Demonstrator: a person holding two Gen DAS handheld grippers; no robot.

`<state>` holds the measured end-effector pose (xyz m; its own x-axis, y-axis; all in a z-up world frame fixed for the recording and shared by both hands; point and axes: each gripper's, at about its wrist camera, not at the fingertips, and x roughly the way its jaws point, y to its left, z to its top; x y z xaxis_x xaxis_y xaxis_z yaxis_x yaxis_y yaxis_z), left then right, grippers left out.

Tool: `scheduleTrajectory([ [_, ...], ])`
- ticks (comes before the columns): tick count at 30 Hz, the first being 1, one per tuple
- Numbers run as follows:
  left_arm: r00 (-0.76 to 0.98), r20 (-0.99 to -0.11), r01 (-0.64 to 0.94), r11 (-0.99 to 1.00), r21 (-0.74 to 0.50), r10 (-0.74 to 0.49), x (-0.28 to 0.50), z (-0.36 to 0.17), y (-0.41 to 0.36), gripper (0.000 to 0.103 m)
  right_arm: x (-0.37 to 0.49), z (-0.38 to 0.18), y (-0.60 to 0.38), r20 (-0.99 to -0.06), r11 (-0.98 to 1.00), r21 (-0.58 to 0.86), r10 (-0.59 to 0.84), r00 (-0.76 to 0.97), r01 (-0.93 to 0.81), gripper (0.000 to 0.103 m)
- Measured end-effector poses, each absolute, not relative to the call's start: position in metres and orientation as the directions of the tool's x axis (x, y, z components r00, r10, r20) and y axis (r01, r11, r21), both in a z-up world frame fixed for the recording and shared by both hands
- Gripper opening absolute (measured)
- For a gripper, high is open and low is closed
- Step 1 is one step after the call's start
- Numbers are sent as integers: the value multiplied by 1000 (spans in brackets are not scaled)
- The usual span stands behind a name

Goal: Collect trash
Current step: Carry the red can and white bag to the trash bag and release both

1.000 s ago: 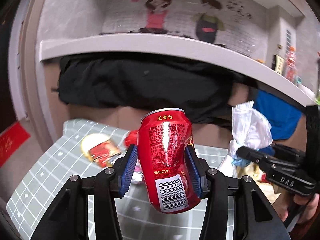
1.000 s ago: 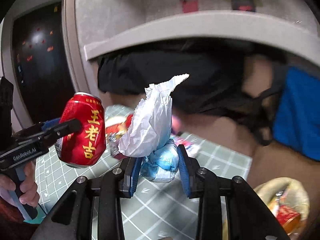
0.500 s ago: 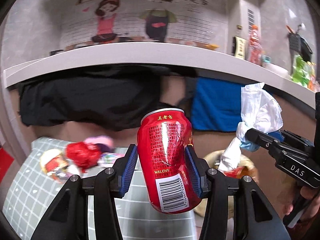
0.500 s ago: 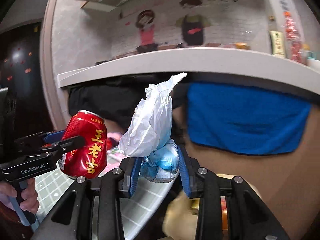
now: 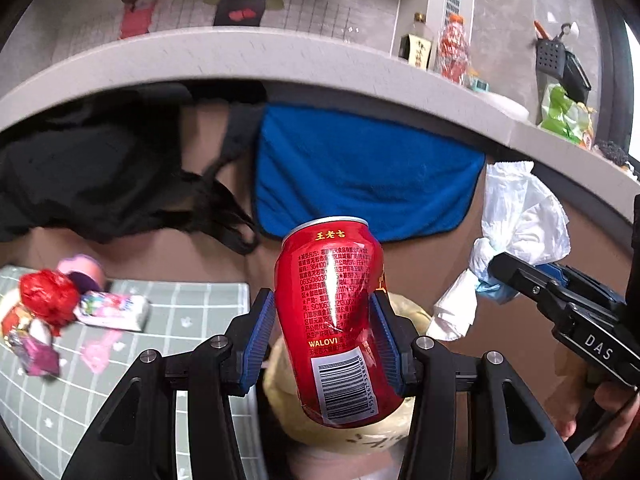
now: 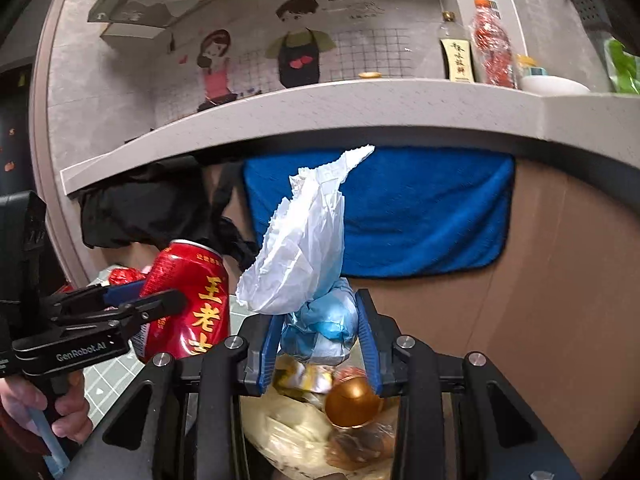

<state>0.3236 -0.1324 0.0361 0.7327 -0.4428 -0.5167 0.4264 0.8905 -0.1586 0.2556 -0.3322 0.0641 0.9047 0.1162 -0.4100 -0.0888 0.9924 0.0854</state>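
My left gripper (image 5: 326,332) has its jaws clamped on the dented red can (image 5: 334,320), barcode facing me. Beneath it sits a yellowish bag (image 5: 280,380). At right, my right gripper (image 5: 516,276) pinches a white and blue wad (image 5: 516,228). Wrappers (image 5: 60,312) lie on the grid mat (image 5: 132,380) at left.

Even indoor light, fisheye-bent dark edges, slight motion blur low down.

Glossy dented metal can (image 5: 336,312); crinkled thin plastic bag (image 6: 308,240); fluffy blue cloth towel (image 5: 360,172); speckled matt stone counter (image 5: 240,56).
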Motion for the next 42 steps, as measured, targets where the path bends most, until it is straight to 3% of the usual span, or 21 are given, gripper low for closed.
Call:
scheduleTrajectory([
  [10, 615, -622, 455, 862, -222, -485, 370, -18, -159, 49, 289, 17, -355, -489, 987, 146, 126, 863, -62, 34],
  [15, 521, -694, 448, 851, -273, -497, 401, -58, -169, 49, 322, -31, -364, -583, 986, 166, 120, 804, -27, 34],
  [24, 436, -704, 495, 803, -333, -561, 416, -73, -178, 50, 348, -81, -364, -702, 978, 201, 181, 689, -53, 38],
  [31, 482, -616, 481, 776, -409, -623, 414, -46, -156, 54, 328, -65, -370, -627, 976, 219, 150, 764, -11, 42],
  [35, 554, -578, 436, 801, -411, -599, 409, -33, -137, 57, 311, -41, -374, -567, 973, 230, 135, 812, -1, 43],
  [42, 578, -593, 374, 828, -417, -560, 396, -18, -91, 57, 297, -12, -344, -542, 982, 178, 148, 827, -59, 43],
])
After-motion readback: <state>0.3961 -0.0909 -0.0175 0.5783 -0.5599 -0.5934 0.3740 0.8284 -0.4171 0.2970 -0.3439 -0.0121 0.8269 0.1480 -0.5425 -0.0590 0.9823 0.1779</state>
